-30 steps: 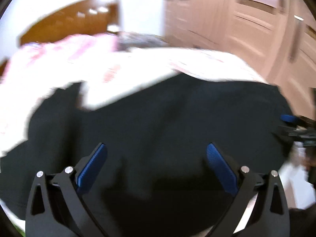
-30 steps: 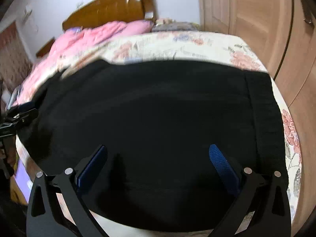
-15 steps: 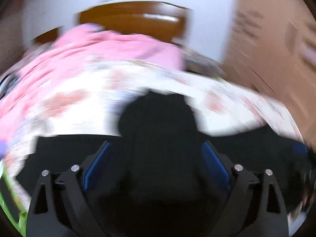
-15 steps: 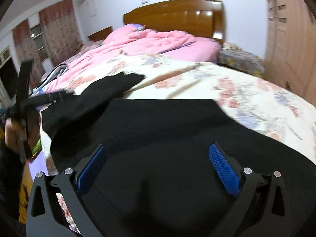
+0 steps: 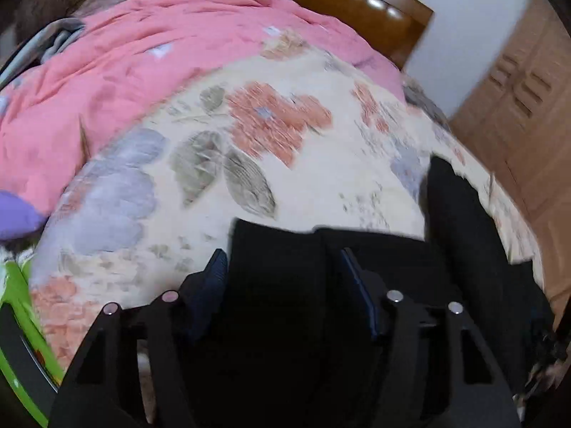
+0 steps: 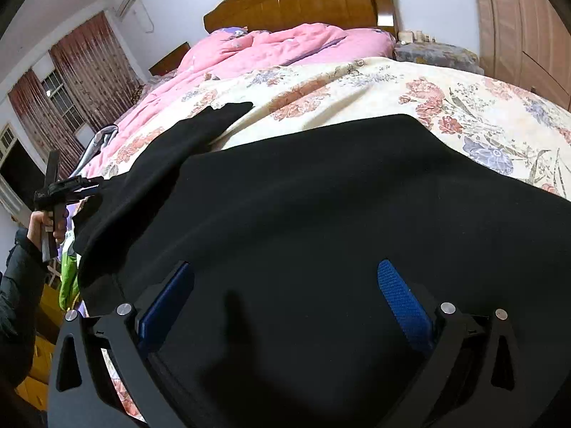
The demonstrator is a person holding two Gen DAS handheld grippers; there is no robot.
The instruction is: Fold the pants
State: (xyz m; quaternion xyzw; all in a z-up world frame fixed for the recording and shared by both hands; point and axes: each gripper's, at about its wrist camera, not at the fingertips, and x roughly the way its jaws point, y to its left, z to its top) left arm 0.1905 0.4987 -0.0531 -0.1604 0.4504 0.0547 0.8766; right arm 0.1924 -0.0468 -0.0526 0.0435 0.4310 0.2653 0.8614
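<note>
**Black pants spread on a flowered bedspread, a leg end lying between the closing jaws of the left gripper.**

The pants (image 6: 321,214) are seen lying across the near part of the bedspread (image 6: 392,85), with one leg trailing toward the left edge of the bed, below a pink quilt (image 6: 271,46). The left gripper (image 5: 282,278) is shown with its jaws closing about a leg end; whether the pads already press on the cloth cannot be told. The right gripper (image 6: 285,292) is held with jaws spread wide above the broad part of the pants, nothing gripped. The cloth is judged soft, light and limp, likely to sag and slide when lifted, so it is best taken at a hem or at the waistband edge, with both layers pinched together.
</note>
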